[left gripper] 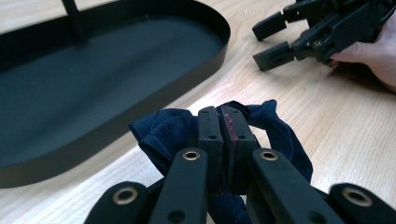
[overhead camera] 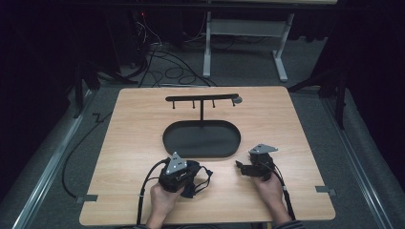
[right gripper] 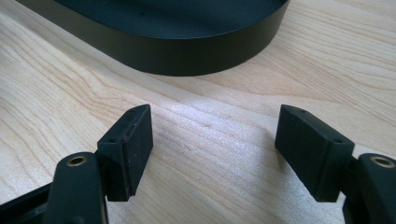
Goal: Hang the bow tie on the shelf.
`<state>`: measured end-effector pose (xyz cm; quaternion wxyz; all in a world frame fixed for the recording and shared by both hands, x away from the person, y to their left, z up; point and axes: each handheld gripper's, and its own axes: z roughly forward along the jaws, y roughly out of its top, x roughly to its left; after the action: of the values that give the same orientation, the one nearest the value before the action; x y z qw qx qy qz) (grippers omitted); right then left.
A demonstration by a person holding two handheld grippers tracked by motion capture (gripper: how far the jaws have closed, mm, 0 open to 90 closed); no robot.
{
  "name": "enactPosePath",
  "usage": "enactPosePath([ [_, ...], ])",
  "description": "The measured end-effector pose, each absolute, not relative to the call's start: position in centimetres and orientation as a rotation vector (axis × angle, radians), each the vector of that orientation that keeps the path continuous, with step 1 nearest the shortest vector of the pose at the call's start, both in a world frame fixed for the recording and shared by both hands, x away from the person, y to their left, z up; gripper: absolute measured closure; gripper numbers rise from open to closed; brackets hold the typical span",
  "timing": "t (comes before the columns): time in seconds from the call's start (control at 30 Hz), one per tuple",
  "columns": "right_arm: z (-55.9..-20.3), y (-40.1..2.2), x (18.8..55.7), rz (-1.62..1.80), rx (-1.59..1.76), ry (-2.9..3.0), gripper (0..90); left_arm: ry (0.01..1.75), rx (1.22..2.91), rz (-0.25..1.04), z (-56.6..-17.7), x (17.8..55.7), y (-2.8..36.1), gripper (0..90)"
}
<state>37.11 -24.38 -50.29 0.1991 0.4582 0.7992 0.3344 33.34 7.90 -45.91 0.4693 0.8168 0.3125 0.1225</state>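
My left gripper (left gripper: 223,122) was clamped tight on the dark blue fabric band (left gripper: 173,135) just beside the black oval metal tray (left gripper: 140,100), right gripper (right gripper: 215,154) gaping empty, and I figured that thin pinch could slip.

one cloth (left gripper: 163,135), one tray (overhead camera: 201,139), two claws

Soft navy cloth (left gripper: 163,135); matt black tray (left gripper: 116,60)

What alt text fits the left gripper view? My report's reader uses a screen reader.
The left gripper fingers are shut on a dark blue cloth above a wooden table. A black oval tray lies beside it, the open right gripper beyond.
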Motion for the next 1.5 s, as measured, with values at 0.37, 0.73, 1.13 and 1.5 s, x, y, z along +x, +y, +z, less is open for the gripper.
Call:
enactPosePath([
  [0.37, -50.3, -24.4, 37.1, 0.935, 1.282, 2.235, 29.2, 0.769, 1.973, 0.343, -44.6, 33.5, 8.8, 87.3],
  [0.73, -50.3, -24.4, 37.1, 0.935, 1.281, 2.235, 29.2, 0.768, 1.960, 0.391, -43.3, 34.0, 9.3, 87.4],
  [1.13, -50.3, -24.4, 37.1, 0.935, 1.281, 2.236, 29.1, 0.783, 1.935, 0.439, -41.5, 35.2, 9.3, 87.4],
  [1.5, -50.3, -24.4, 37.1, 0.934, 1.278, 2.237, 29.0, 0.779, 1.931, 0.490, -39.2, 36.4, 9.1, 87.5],
])
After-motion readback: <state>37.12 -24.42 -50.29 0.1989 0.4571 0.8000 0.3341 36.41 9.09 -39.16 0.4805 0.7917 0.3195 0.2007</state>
